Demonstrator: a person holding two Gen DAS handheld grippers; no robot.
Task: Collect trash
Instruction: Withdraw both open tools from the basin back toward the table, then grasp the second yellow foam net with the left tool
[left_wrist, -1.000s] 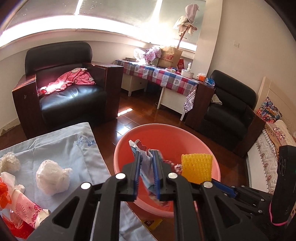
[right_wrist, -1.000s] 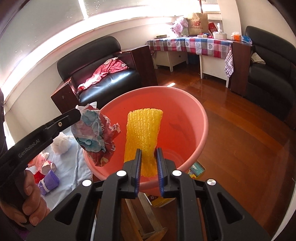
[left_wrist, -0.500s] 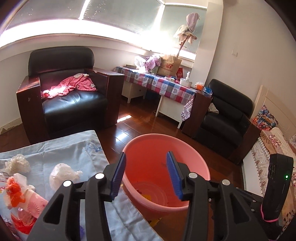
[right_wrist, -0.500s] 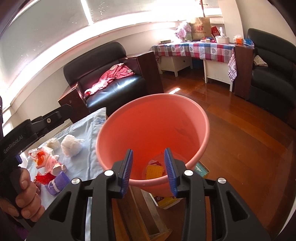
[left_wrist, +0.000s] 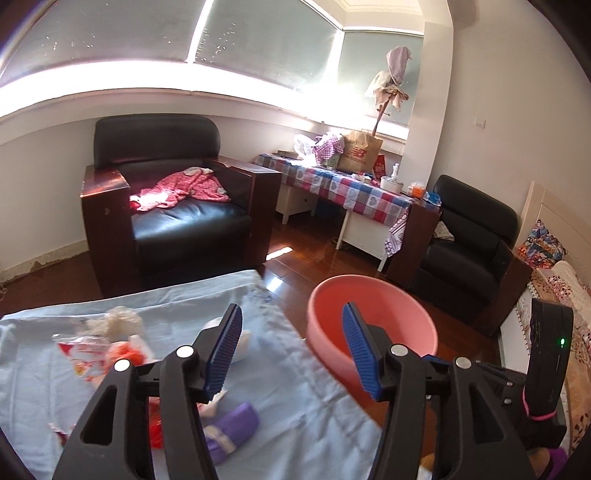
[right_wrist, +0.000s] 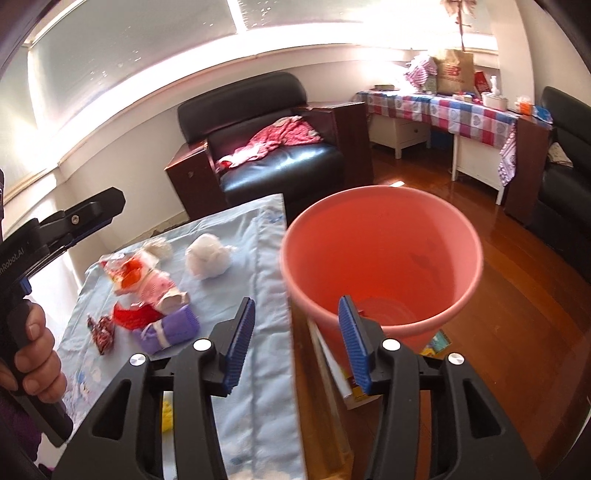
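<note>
A pink plastic basin (right_wrist: 384, 240) stands beside the table's right edge; it also shows in the left wrist view (left_wrist: 373, 325). Trash lies on the light blue tablecloth (right_wrist: 258, 277): a white crumpled wad (right_wrist: 207, 258), a pink and orange wrapper bundle (right_wrist: 147, 280), a purple roll (right_wrist: 170, 328), a red scrap (right_wrist: 133, 317) and a dark red wrapper (right_wrist: 101, 328). My left gripper (left_wrist: 291, 354) is open and empty above the cloth's right part. My right gripper (right_wrist: 297, 339) is open and empty over the gap between cloth edge and basin.
A black armchair (left_wrist: 177, 206) with pink clothing stands behind the table. A checkered-cloth table (left_wrist: 340, 184) and a second black chair (left_wrist: 469, 240) are at the back right. Books or boxes (right_wrist: 351, 384) lie under the basin. A bed edge (left_wrist: 554, 295) is far right.
Both grippers opened and dropped their trash, the wrapper and the yellow mesh, into the basin. Both then pulled back and swung left toward the table, jaws opening wider.
</note>
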